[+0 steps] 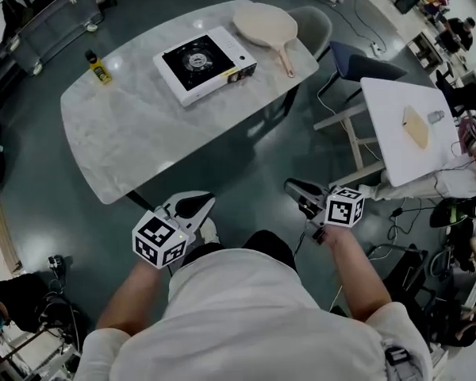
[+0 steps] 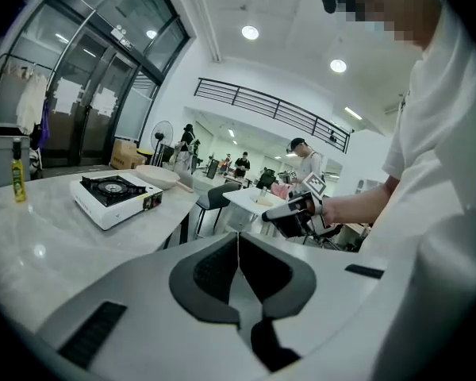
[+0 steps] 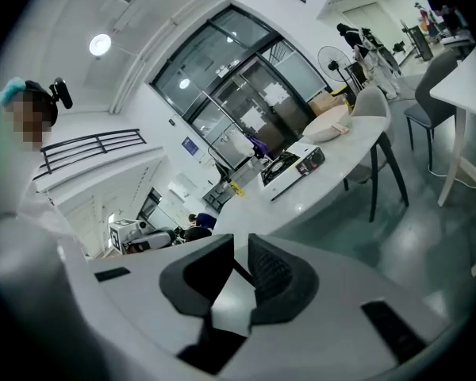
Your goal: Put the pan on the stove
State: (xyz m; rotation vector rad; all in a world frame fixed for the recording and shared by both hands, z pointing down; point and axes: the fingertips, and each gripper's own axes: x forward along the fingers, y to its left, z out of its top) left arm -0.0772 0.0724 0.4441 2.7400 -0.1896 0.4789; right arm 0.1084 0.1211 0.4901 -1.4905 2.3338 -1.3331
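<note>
Marble table [image 1: 127, 133], pan [image 1: 266, 26] by stove [image 1: 205, 63] — well apart from closed L gripper [image 2: 238, 248], ajar R gripper [image 3: 241, 246]

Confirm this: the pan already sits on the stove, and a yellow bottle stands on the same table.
Wrong on one count. The pan is not on the stove; it lies on the table beside it, the burner bare, as the head view shows. The yellow bottle does stand on the same table.

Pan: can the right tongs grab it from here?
Probably not yet: the right tongs hang short of the table, and the pan lies at its far end beside the stove. Nothing blocks them.
</note>
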